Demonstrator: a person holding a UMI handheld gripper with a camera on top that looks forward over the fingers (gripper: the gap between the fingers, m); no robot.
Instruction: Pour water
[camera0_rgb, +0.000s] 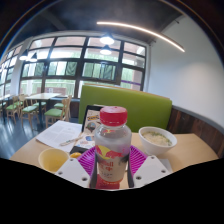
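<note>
The tool (111, 170) grips an upright clear bottle (112, 148) with a red cap and pink label. Its base is hidden. A yellow cup (53, 159) and white bowl (157, 138) stand on the tabletop (195, 150).

The bottle (112, 148) stood upright between the fingers (76, 170) of the gripper (111, 172), on the table (195, 150). A cup (53, 159) sat to its left, a bowl (157, 138) to its right, and papers (62, 132) lay behind the cup.
</note>
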